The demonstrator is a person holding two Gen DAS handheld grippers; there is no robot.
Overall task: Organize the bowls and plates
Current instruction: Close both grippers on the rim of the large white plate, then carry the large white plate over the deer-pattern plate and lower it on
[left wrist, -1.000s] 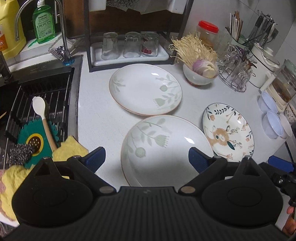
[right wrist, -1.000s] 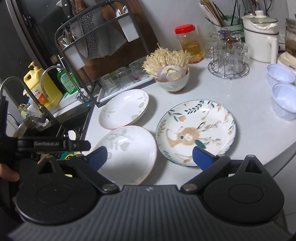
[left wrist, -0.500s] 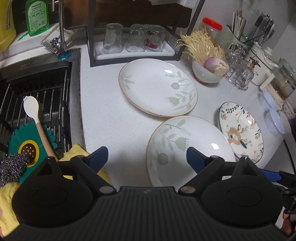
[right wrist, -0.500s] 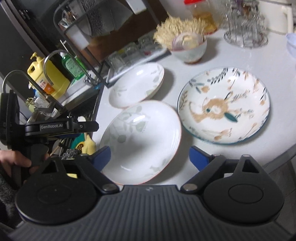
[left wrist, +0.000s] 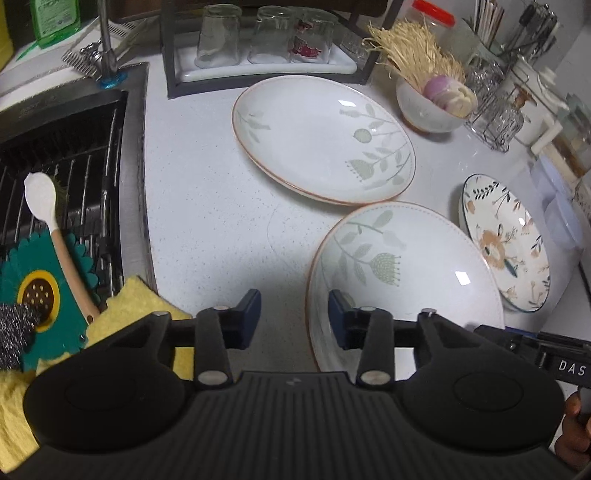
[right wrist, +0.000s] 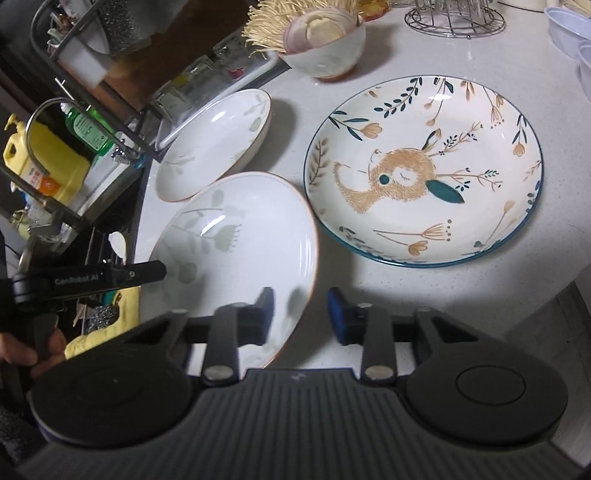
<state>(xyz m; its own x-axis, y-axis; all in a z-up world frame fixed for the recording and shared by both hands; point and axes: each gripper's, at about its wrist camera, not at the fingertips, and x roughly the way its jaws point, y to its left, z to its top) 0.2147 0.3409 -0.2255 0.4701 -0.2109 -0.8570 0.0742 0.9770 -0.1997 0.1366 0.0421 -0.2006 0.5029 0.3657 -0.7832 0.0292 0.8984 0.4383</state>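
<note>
Two white plates with green leaf prints lie on the counter: a near one [left wrist: 402,273] [right wrist: 236,243] and a far one [left wrist: 325,136] [right wrist: 218,140]. A deer-print plate with a blue rim [right wrist: 424,170] [left wrist: 506,240] lies to their right. My left gripper [left wrist: 294,317] is partly closed, its jaws straddling the near plate's left rim. My right gripper [right wrist: 301,314] is partly closed, its jaws straddling that plate's right rim. Neither pair of pads has met the rim.
A bowl of onion and noodles [left wrist: 432,99] [right wrist: 325,40] stands behind the plates. A glass rack [left wrist: 258,48] is at the back. The sink [left wrist: 62,155] with a spoon, scrubber and yellow cloth is at left. Pale blue bowls [right wrist: 576,33] sit at far right.
Both grippers have narrowed from wide open. They have moved in to the near leaf plate's opposite rims, the left one shifting left and the right one lowering.
</note>
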